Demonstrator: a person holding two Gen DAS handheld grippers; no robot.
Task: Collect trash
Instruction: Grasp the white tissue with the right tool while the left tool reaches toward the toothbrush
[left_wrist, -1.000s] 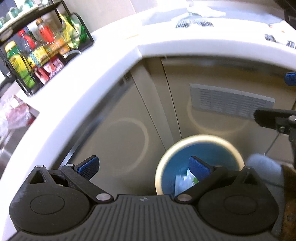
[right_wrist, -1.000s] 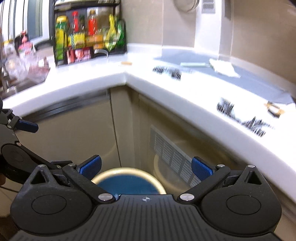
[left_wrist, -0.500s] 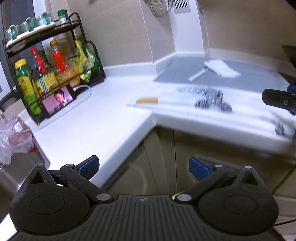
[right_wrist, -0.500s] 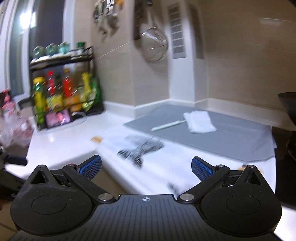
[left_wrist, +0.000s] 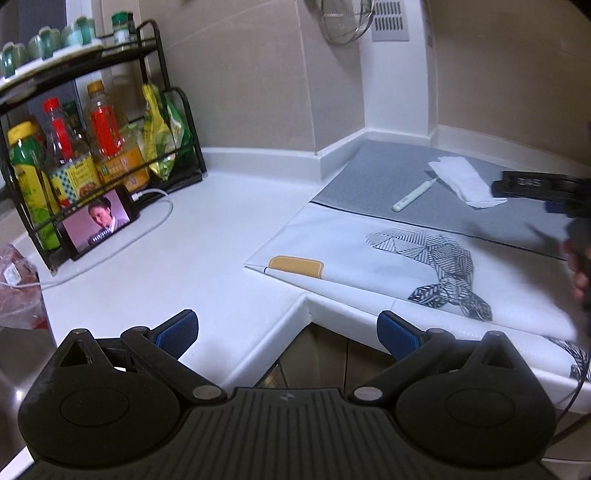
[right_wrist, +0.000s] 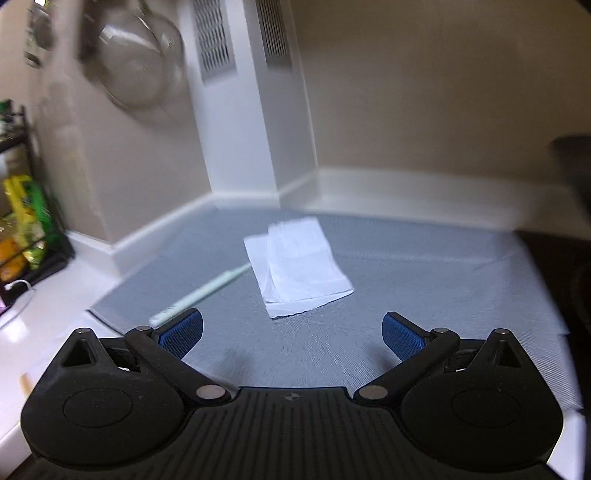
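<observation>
Risk sits mostly with the right gripper: its blue-padded jaws are spread wide and hold nothing, and just above them at frame centre lies the folded white tissue, the likeliest piece of trash. The tissue is thin, soft and layered, flat on a ribbed grey mat. A pinch from above could catch only the top ply, or drag the sheet along instead of lifting it. The pale slim pen-like stick, touching the tissue's left edge, might be knocked and roll, being smooth and round. Blur in this view suggests fast motion, which I judge raises the chance of overshoot.

The left gripper is likewise spread and empty at lower centre, over the corner of the glossy white counter. A white cloth with a black geometric print drapes over the edge at centre right; it looks slippery and could slide off if snagged. At upper left a wire rack holds bottles.
</observation>
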